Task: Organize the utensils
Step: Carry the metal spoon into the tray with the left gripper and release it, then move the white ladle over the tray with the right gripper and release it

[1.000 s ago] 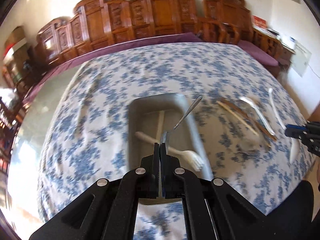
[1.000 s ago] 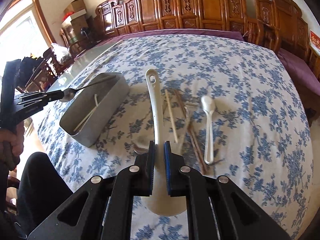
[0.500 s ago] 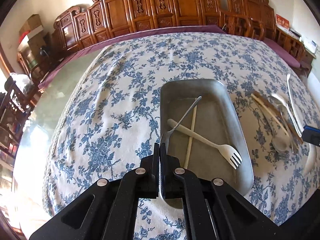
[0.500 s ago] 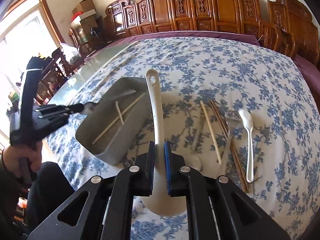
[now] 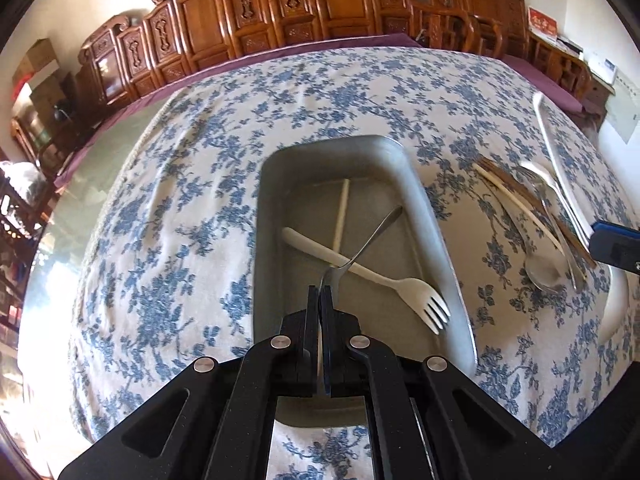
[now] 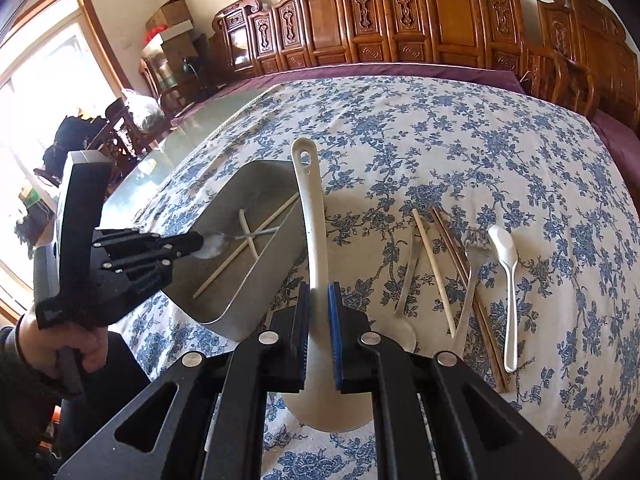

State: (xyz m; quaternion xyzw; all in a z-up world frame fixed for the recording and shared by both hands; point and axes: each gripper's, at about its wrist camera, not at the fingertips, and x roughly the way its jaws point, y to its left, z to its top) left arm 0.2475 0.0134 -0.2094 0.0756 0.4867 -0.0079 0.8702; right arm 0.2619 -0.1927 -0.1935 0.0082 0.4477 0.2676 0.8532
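Left claw point(image 5: 324, 294) is shut tight on the bowl of a metal spoon point(image 5: 376, 232), handle pointing away and ahead over the grey tray point(image 5: 436, 208). Below and ahead of it in the tray lie a white plastic fork point(image 5: 384, 280) and a pale chopstick point(image 5: 341, 216), crossed.

Right claw point(image 6: 318, 308) is nearly shut, clamped on the neck of a white ladle point(image 6: 310, 220); the handle runs forward, the bowl hangs under the claw. To the right of that claw, loose on the surface point(image 6: 460, 128): a cream chopstick point(image 6: 432, 268), brown chopsticks point(image 6: 460, 264), a metal fork point(image 6: 472, 276) and a white spoon point(image 6: 506, 264).

We judge the step in hand to be dropping the metal spoon into the tray. To do it well, we lower until the handle tip is inside the walls, lay it along the tray's length, then release low so it does not bounce off the fork. The ladle waits clear of the rim.

Against a second ago: the left claw has come over and down toward the tray, which now fills its view. The right claw has swung toward the tray, leaving the loose utensils off to its right. Both grips are unchanged.
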